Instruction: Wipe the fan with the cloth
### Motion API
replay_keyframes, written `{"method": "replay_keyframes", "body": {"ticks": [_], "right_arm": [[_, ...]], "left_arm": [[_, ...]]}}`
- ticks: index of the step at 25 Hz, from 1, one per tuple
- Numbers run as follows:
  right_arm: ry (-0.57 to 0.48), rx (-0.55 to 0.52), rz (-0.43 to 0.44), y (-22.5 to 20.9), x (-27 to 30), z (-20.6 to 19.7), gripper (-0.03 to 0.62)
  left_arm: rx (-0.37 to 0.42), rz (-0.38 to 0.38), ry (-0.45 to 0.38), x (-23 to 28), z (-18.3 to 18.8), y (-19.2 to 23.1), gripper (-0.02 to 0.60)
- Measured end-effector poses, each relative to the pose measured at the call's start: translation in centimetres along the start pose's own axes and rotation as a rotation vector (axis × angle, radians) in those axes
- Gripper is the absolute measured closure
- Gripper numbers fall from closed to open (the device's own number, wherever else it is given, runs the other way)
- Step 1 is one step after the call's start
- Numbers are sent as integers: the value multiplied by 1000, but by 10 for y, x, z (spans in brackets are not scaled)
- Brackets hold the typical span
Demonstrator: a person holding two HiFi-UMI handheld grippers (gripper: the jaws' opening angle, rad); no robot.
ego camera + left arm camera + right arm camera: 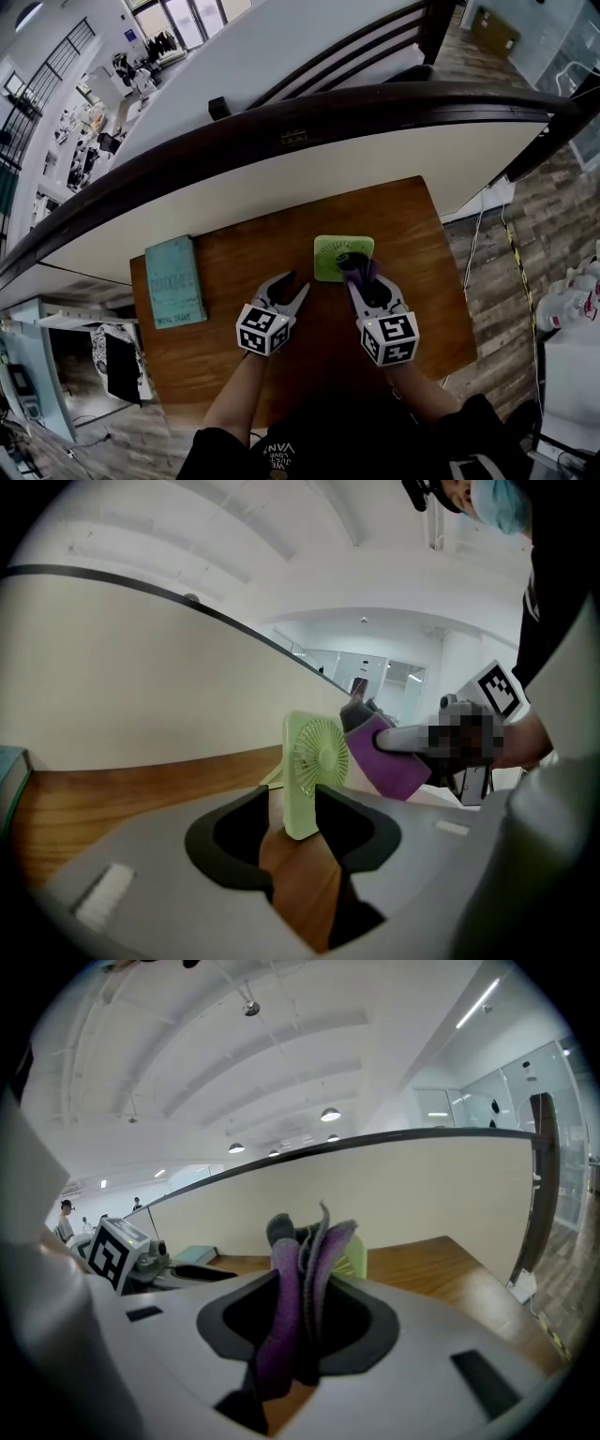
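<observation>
Purple cloth (281, 1288) is clenched between the jaws of the right gripper (300, 1321), standing up in folds and reaching over the near edge of the pale green fan (317, 761). The fan stands upright on the wooden table (234, 272). The left gripper (292, 822) sits just left of the fan, jaws spread and holding nothing, with the fan beyond its tips. A teal book (175, 281) lies well left of the fan. In the right gripper view the cloth hides most of the fan, and whether the two touch cannot be told.
</observation>
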State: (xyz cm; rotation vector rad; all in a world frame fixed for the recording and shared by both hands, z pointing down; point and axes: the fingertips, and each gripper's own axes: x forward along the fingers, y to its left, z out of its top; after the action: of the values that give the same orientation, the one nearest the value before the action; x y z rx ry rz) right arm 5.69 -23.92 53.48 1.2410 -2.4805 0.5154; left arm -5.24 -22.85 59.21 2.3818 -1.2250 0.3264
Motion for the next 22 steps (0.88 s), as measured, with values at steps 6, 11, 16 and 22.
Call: {"method": "replay_keyframes", "body": {"ticks": [6,11,16,22], "right_arm": [[-6,-36,17,10,26,5,477],[8,-96,68,26,39,11,477],[17,-97,98,36,55,16,477],[39,-78,95,30,62,15,477]], "left_arm": [[21,-68,46,30,-12,2,436],[24,-113,62,53,-10,1,431],[13,-152,63,62,-5,1,430],[-4,-199,54,64,-5,-3,474]]}}
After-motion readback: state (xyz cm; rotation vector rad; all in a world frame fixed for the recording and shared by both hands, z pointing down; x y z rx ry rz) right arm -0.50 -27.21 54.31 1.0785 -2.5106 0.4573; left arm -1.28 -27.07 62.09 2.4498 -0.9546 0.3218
